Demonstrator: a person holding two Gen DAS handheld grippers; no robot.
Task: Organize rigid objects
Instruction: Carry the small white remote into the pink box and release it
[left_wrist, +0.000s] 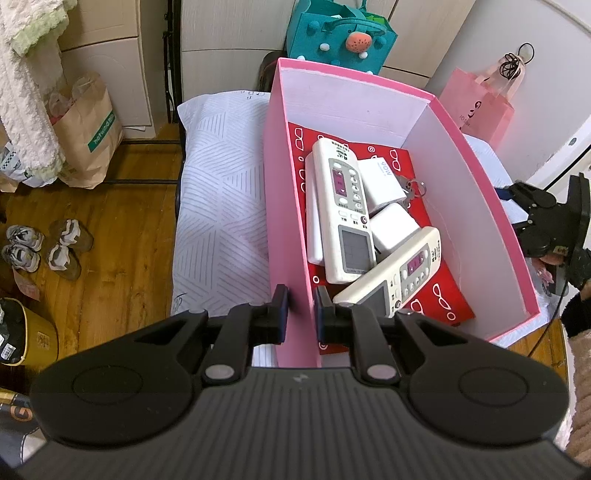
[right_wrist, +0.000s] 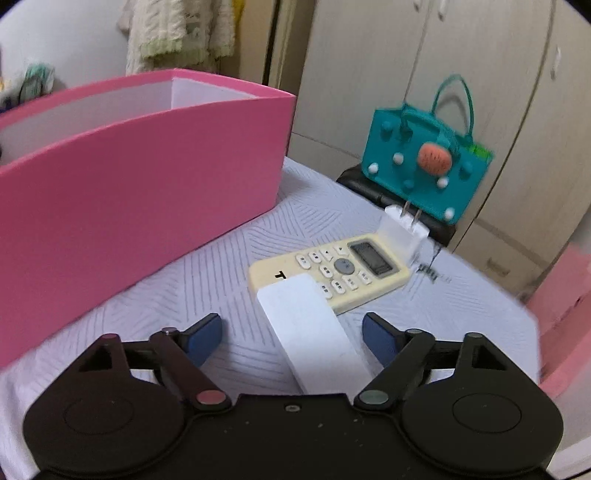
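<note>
Straddling the near wall of the pink box (left_wrist: 288, 236), the left gripper (left_wrist: 300, 310) pinches it. Two remotes (left_wrist: 345, 210) and adapters already lie inside. Lower centre, the right gripper (right_wrist: 291, 338) is spread around a white block (right_wrist: 310, 328); a cream remote (right_wrist: 332, 269) and plug (right_wrist: 404, 230) remain outside.

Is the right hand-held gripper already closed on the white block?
No, the right hand-held gripper is open, with gaps on both sides of the white block between its fingers.

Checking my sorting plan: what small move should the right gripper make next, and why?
Probably close the right gripper on the white block: its fingers are open either side of it, and it lies outside the pink box.
</note>
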